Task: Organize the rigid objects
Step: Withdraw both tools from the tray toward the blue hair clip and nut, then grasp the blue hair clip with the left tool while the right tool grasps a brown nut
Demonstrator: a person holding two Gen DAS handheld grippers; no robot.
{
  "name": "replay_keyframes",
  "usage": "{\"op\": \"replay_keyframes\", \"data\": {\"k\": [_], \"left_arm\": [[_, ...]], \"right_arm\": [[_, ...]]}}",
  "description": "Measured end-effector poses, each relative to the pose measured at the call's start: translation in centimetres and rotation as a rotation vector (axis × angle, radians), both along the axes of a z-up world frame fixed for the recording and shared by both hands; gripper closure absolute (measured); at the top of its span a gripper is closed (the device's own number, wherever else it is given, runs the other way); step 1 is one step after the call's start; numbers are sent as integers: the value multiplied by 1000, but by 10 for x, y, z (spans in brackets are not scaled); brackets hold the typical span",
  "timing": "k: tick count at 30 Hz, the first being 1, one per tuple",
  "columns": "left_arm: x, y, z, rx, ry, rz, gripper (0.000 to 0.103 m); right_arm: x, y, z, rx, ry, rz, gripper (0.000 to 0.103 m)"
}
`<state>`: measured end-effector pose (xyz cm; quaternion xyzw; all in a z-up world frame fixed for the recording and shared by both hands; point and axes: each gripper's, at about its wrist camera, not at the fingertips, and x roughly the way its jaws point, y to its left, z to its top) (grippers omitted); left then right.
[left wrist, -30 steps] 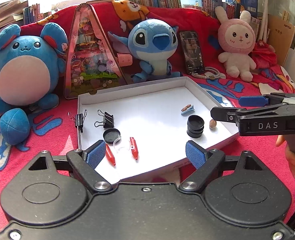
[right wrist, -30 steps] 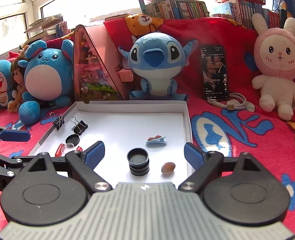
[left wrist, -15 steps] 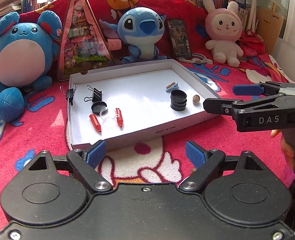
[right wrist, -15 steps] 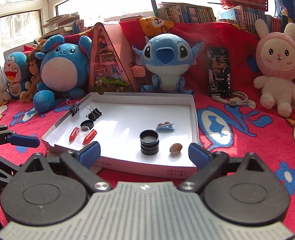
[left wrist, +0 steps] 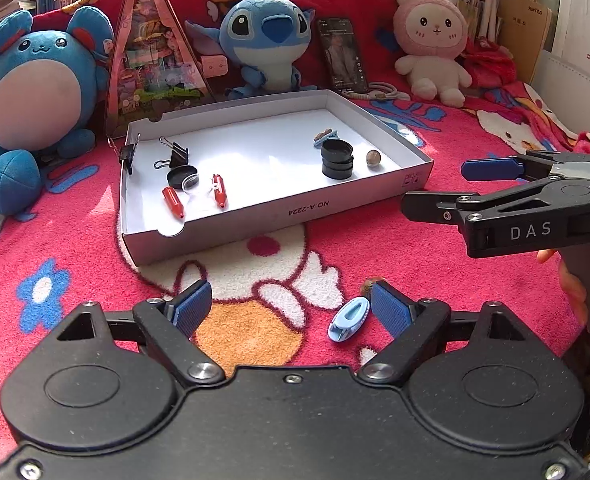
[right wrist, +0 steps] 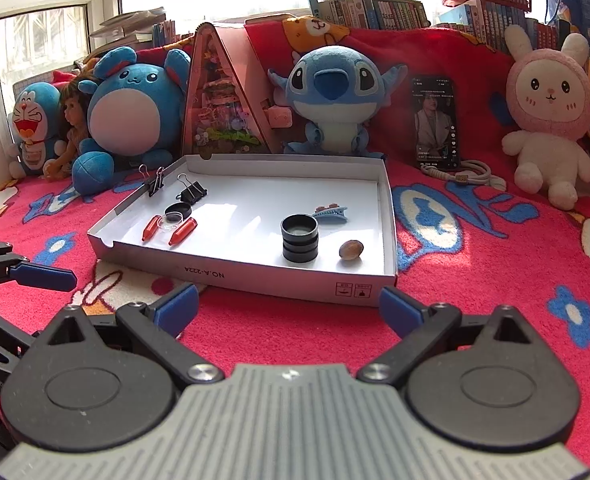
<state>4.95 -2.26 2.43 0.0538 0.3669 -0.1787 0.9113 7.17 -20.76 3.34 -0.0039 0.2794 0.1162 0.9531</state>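
Observation:
A shallow white box (left wrist: 279, 216) (right wrist: 279, 280) lies on the red blanket. It holds two binder clips (left wrist: 175, 156), a black lid (left wrist: 181, 176), two red crayon-like pieces (left wrist: 219, 190), a stack of black lids (left wrist: 337, 158) (right wrist: 300, 238), a blue hair clip (right wrist: 330, 213) and a brown bead (right wrist: 351, 249). My left gripper (left wrist: 290, 308) is open, low over the blanket in front of the box. A light blue clip (left wrist: 349, 318) lies on the blanket just inside its right finger. My right gripper (right wrist: 289, 308) (left wrist: 435, 187) is open and empty, to the right.
Behind the box stand plush toys: a round blue one (left wrist: 35, 88), a blue alien (left wrist: 267, 40) and a pink rabbit (left wrist: 431, 44). A triangular pink case (left wrist: 155, 64) and a phone (left wrist: 343, 56) lean there. A small brown thing (left wrist: 369, 282) lies by the left gripper's right finger.
Both grippers have drawn back from over the box, so the box sits farther off. The light blue clip on the blanket has come into view between the left fingers. The right jaws have widened slightly.

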Motion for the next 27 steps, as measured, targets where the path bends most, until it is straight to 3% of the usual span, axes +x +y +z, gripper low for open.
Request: {"op": "replay_keyframes", "data": {"k": [4,10,16,18,27], "left_arm": [[-7,0,-5,-11,3,-7,23],[-12,-6,-13,0,21,-34,41],[-10,-8,-20,-17,58,-34,65],[-11,-8,-21,-12,54,-34,80],[-12,-4,-20,6,43,-18,88]], "right_arm": [[-3,0,-6,-21,10,0,2],[-4,1,-12,-27,26,0,2],[-4,7,-15,-41,31,10,2],[-5,8,-16,-47,30,14,2],[-11,18,-20,-94,22,59,2]]}}
